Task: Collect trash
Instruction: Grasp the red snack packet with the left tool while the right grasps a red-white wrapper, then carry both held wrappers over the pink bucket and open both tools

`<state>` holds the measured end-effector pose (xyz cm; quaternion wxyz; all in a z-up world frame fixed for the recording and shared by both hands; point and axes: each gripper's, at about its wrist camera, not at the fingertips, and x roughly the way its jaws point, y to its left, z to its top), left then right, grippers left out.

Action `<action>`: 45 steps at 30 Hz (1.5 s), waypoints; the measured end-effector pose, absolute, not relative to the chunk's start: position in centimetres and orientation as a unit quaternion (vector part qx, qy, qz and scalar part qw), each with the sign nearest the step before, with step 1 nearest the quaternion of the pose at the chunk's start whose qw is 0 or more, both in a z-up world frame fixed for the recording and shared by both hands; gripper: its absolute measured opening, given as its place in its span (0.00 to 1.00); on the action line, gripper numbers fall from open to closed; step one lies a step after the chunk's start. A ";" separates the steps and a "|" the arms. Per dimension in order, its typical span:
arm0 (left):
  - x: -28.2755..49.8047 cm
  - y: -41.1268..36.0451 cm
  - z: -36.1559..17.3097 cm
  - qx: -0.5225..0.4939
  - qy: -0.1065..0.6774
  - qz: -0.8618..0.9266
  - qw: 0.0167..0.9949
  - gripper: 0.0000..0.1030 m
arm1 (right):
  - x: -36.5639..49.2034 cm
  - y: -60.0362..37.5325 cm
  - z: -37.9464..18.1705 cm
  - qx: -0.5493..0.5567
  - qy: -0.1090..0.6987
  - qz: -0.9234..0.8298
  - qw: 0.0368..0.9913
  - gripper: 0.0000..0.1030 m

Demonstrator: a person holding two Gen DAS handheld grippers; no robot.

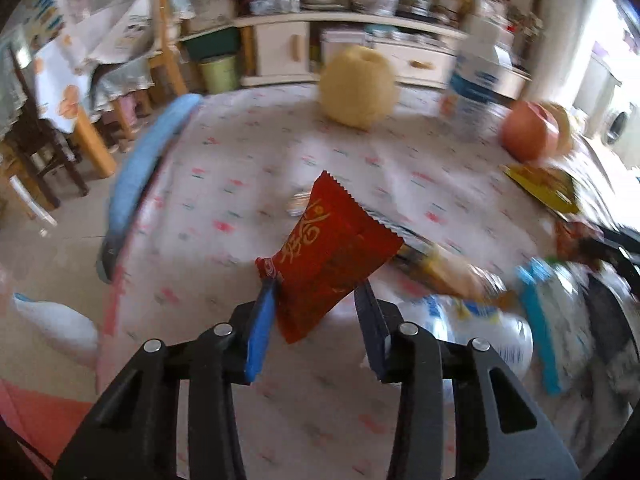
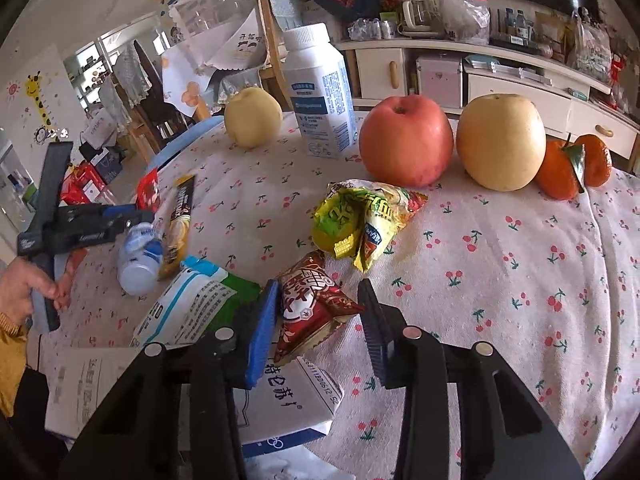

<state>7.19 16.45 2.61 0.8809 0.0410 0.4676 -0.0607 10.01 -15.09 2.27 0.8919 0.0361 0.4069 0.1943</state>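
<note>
My left gripper (image 1: pixel 316 300) pinches a red snack wrapper (image 1: pixel 332 256) with gold script, its blue pad pressed to the wrapper's lower left edge and the dark pad against its right side; the wrapper stands up out of the jaws, clear of the cherry-print tablecloth (image 1: pixel 248 152). This view is blurred, but beside that gripper I make out a small plastic bottle (image 1: pixel 480 332) on its side and a coffee stick sachet (image 1: pixel 444 268).

My right gripper (image 2: pixel 318 300) is closed on a crumpled red and white snack wrapper (image 2: pixel 312 304), held between the blue pad and the dark one above a white carton (image 2: pixel 288 412) that lies flat at the near edge. Just left lies a white and blue pouch (image 2: pixel 192 304). Further left a hand (image 2: pixel 24 288) holds the other gripper's handle.

Past the right fingers, a crumpled green and yellow wrapper (image 2: pixel 360 220) rests on the cloth. Behind it stand a red apple (image 2: pixel 406 140), a yellow pear (image 2: pixel 500 140) just beside it, and two tangerines (image 2: pixel 572 168) at the right. A white milk bottle (image 2: pixel 320 92) stands upright further back, with a second pear (image 2: pixel 252 116) to its left.
</note>
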 end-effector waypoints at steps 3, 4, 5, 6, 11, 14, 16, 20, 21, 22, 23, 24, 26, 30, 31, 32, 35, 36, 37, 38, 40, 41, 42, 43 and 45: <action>4.8 13.7 2.6 0.072 0.473 -0.101 0.872 0.41 | 9.7 -15.3 2.5 0.037 0.405 0.193 0.893 0.39; 4.3 13.1 2.6 0.080 0.474 -0.104 0.871 0.41 | 9.5 -15.3 2.5 0.037 0.405 0.193 0.893 0.39; 4.0 12.8 2.7 0.087 0.476 -0.107 0.869 0.41 | 9.4 -15.5 2.6 0.037 0.405 0.193 0.893 0.39; 3.7 12.4 2.8 0.093 0.475 -0.107 0.868 0.41 | 9.3 -15.6 2.6 0.038 0.405 0.192 0.893 0.39; 3.6 12.3 4.7 0.127 0.438 -0.096 0.885 0.64 | 8.8 -16.0 2.7 0.038 0.404 0.191 0.894 0.39; 4.2 12.4 5.2 0.156 0.421 -0.104 0.887 0.73 | 8.6 -16.1 2.8 0.040 0.402 0.190 0.895 0.37; 5.1 12.8 4.7 0.154 0.433 -0.124 0.880 0.73 | 8.4 -16.1 2.9 0.039 0.401 0.190 0.895 0.37; 6.8 13.2 2.8 0.138 0.467 -0.134 0.863 0.73 | 8.2 -16.1 3.3 0.040 0.394 0.189 0.899 0.34; 6.9 13.2 2.5 0.132 0.471 -0.135 0.862 0.71 | 8.1 -16.2 3.4 0.041 0.392 0.189 0.899 0.34; 7.0 13.1 2.2 0.124 0.470 -0.134 0.863 0.65 | 8.0 -16.2 3.5 0.041 0.391 0.188 0.900 0.33; 7.0 13.0 2.0 0.118 0.469 -0.134 0.865 0.61 | 7.9 -16.3 3.7 0.041 0.389 0.188 0.901 0.33; 6.9 12.9 1.9 0.111 0.468 -0.135 0.866 0.55 | 7.8 -16.3 3.8 0.041 0.387 0.187 0.902 0.32; 6.8 12.7 1.9 0.105 0.464 -0.129 0.870 0.50 | 7.5 -16.4 4.0 0.041 0.383 0.184 0.904 0.31; 6.7 12.6 2.0 0.091 0.469 -0.111 0.871 0.37 | 7.0 -16.4 4.5 0.042 0.375 0.179 0.909 0.31; 6.5 12.7 2.0 0.085 0.472 -0.105 0.871 0.36 | 6.8 -16.3 4.7 0.041 0.373 0.178 0.910 0.31; 6.5 12.7 2.0 0.080 0.473 -0.101 0.872 0.36 | 6.6 -16.2 4.8 0.040 0.370 0.176 0.911 0.31; 5.5 13.3 2.4 0.059 0.466 -0.084 0.879 0.35 | 6.0 -16.1 5.4 0.038 0.362 0.173 0.915 0.31; 5.3 13.4 2.5 0.053 0.464 -0.080 0.880 0.35 | 5.8 -16.0 5.6 0.037 0.359 0.172 0.916 0.31; 4.8 13.7 2.8 0.044 0.462 -0.075 0.883 0.35 | 5.6 -16.0 5.8 0.037 0.357 0.172 0.917 0.31; 4.4 13.9 3.1 0.038 0.459 -0.071 0.885 0.35 | 5.3 -15.9 6.1 0.038 0.353 0.172 0.919 0.31; 3.3 14.4 3.7 0.025 0.449 -0.067 0.891 0.34 | 4.8 -15.9 6.5 0.039 0.348 0.172 0.921 0.31; 2.6 14.6 4.1 0.015 0.444 -0.065 0.894 0.34 | 4.7 -15.7 6.6 0.039 0.346 0.172 0.921 0.30; 2.2 14.7 4.4 0.010 0.441 -0.064 0.895 0.35 | 4.5 -15.6 6.8 0.038 0.344 0.172 0.922 0.30; 1.3 14.8 4.8 0.010 0.434 -0.059 0.899 0.34 | 4.2 -15.5 7.0 0.038 0.341 0.171 0.923 0.30; 0.2 14.8 5.3 0.011 0.427 -0.056 0.903 0.35 | 3.9 -15.4 7.3 0.037 0.338 0.169 0.925 0.30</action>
